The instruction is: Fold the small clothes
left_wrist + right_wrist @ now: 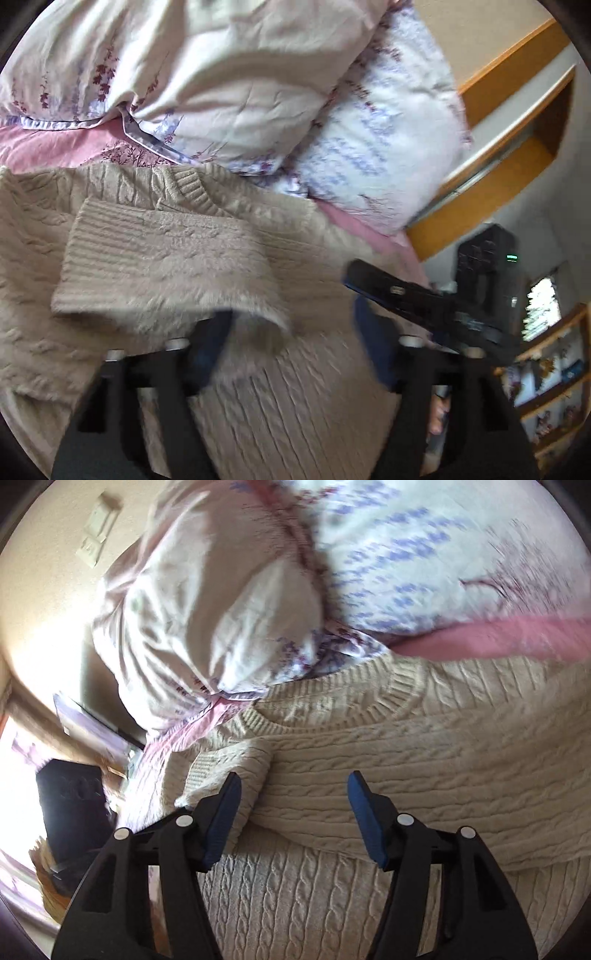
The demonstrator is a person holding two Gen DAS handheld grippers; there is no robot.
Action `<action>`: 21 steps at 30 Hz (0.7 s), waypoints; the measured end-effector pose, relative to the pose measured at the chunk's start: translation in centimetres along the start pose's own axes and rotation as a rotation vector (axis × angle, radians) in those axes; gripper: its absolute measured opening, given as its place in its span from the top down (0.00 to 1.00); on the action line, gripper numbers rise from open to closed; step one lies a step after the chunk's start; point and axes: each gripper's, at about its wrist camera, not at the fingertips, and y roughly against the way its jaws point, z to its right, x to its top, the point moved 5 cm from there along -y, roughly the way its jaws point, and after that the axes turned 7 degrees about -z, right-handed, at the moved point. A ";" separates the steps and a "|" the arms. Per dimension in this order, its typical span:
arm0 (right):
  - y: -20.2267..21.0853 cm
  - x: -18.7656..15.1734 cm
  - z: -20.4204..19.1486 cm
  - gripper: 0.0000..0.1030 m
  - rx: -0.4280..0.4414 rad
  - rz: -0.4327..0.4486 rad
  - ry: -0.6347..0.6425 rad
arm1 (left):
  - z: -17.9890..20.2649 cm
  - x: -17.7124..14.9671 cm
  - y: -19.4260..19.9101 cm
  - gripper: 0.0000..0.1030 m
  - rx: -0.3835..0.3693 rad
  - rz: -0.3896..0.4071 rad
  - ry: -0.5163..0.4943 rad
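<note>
A beige cable-knit sweater [295, 387] lies flat on the bed, with one sleeve [166, 266] folded across its chest. My left gripper [291, 332] is open just above the sweater; the sleeve's near edge lies over its left finger. The right gripper [406, 295] shows at the right of the left wrist view. In the right wrist view the sweater [406, 760] fills the lower half, its ribbed collar [399, 694] at the centre. My right gripper [293, 786] is open and empty above the sweater's body, its left finger beside the folded sleeve cuff [229, 771].
A crumpled floral duvet [207, 74] and a pillow [376, 140] lie behind the sweater on a pink sheet [55, 147]. A wooden headboard [498, 177] and shelves [554, 387] stand at the right. A dark box [70, 805] sits beside the bed.
</note>
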 end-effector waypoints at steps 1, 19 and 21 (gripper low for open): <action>0.0 -0.1 -1.2 0.43 -0.022 -0.002 0.069 | -0.4 -0.2 1.6 0.26 -0.022 0.009 0.009; -11.9 -5.7 -17.0 0.71 -0.378 -0.122 0.857 | -13.3 -1.8 10.9 0.26 0.253 0.058 0.338; -12.1 -5.5 -16.9 0.83 -0.385 -0.111 0.846 | -13.1 -1.6 10.5 0.26 0.245 0.050 0.335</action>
